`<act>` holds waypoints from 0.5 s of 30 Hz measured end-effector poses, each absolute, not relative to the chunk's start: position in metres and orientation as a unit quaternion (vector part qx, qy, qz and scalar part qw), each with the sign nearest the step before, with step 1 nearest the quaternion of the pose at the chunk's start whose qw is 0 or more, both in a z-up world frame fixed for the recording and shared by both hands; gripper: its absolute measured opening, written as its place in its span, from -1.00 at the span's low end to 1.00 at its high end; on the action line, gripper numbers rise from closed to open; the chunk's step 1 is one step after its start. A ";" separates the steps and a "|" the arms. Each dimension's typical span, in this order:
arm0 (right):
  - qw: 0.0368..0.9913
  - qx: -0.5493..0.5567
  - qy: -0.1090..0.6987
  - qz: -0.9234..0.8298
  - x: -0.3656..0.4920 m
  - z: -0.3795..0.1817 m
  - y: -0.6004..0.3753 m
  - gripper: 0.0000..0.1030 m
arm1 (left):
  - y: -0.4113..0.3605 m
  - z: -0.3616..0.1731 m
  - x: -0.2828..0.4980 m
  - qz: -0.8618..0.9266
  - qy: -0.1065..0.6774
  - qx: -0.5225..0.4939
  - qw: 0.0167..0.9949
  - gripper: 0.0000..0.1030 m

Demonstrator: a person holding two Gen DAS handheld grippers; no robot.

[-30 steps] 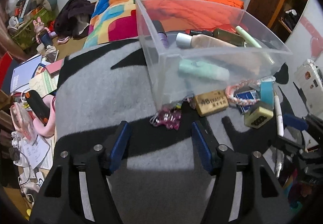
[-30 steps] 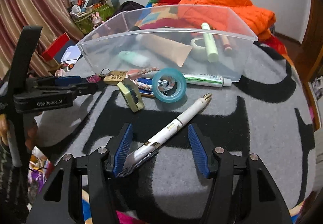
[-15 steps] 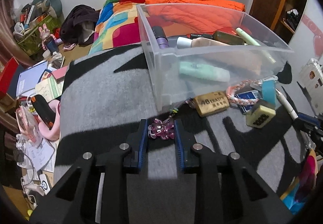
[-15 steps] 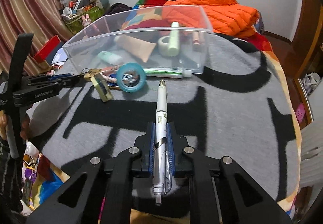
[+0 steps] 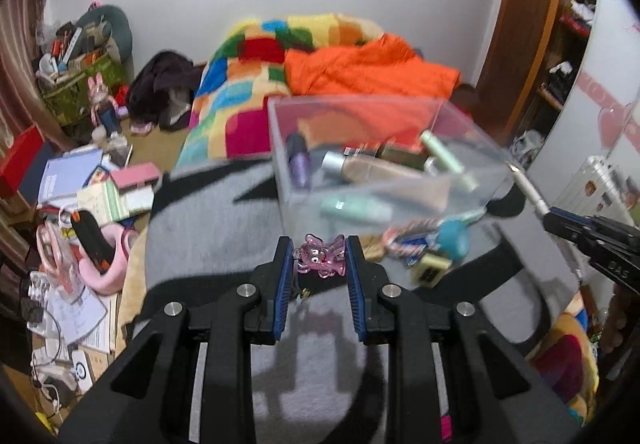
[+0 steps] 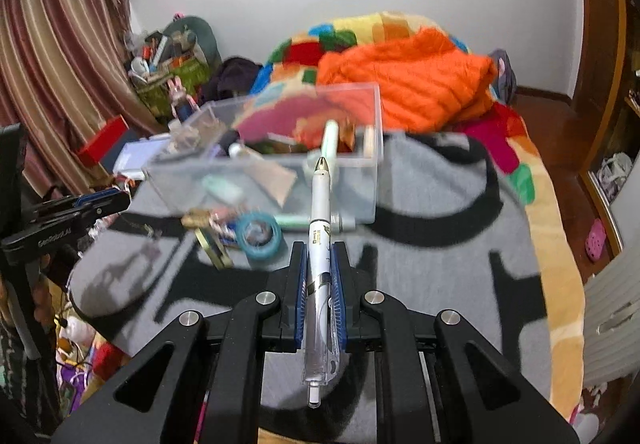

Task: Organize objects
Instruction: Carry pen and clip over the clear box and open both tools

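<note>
Left wrist view: the left tongs (image 5: pixel 319 250) are clamped tight on a little pink charm (image 5: pixel 320 255), pads pressing it from both sides, and it hangs clear of the grey blanket (image 5: pixel 208 228) on the bed. Straight ahead and a touch right sits the clear bin (image 5: pixel 384 147), open top facing up, tubes and bottles already inside. Its near wall stands between the charm and the inside, so I'd say the drop has to go up and over that wall. Off to the right edge, the right tongs (image 5: pixel 560 222) come in with the pen.

Right wrist view: the right tongs (image 6: pixel 320 268) are squeezed shut on a white pen (image 6: pixel 320 211), gripped round its clear rear half. The long axis runs straight out along the fingers, gold tip aimed at the clear bin (image 6: pixel 372 163), and the tip appears to reach the near wall already. The left tongs (image 6: pixel 108 201) sit by the bin's left corner. Loose bits remain on the blanket before the bin: blue tape roll (image 6: pixel 259 236) among them. Both loads look about equally near the bin.
</note>
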State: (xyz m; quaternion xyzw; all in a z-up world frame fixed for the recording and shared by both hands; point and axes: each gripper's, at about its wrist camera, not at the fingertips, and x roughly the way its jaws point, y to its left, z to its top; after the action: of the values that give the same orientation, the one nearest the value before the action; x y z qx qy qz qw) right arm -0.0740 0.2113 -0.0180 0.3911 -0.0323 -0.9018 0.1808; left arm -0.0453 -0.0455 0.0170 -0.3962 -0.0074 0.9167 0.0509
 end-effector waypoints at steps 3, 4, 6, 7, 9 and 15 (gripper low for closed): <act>0.186 0.372 -0.035 -0.909 -0.081 -0.004 0.210 -0.79 | -0.041 0.035 -0.044 0.925 -0.007 -0.377 0.055 -0.51; 0.188 0.366 -0.035 -0.911 -0.082 0.000 0.210 -0.79 | -0.040 0.040 -0.045 0.927 -0.008 -0.371 0.057 -0.51; 0.191 0.353 -0.033 -0.915 -0.088 0.009 0.207 -0.79 | -0.038 0.048 -0.047 0.930 -0.009 -0.364 0.060 -0.51; 0.191 0.347 -0.031 -0.918 -0.091 0.013 0.206 -0.79 | -0.036 0.053 -0.049 0.931 -0.009 -0.359 0.060 -0.51; 0.194 0.336 -0.031 -0.921 -0.096 0.020 0.203 -0.79 | -0.034 0.058 -0.054 0.934 -0.011 -0.352 0.058 -0.51; 0.198 0.314 -0.032 -0.928 -0.120 0.036 0.195 -0.79 | -0.030 0.076 -0.074 0.940 -0.022 -0.336 0.061 -0.51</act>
State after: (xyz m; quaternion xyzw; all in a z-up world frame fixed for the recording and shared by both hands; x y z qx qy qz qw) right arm -0.1196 0.1947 0.0356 0.3136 -0.0323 -0.9280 0.1984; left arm -0.0738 -0.0301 0.0761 -0.3360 -0.0220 0.9396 0.0613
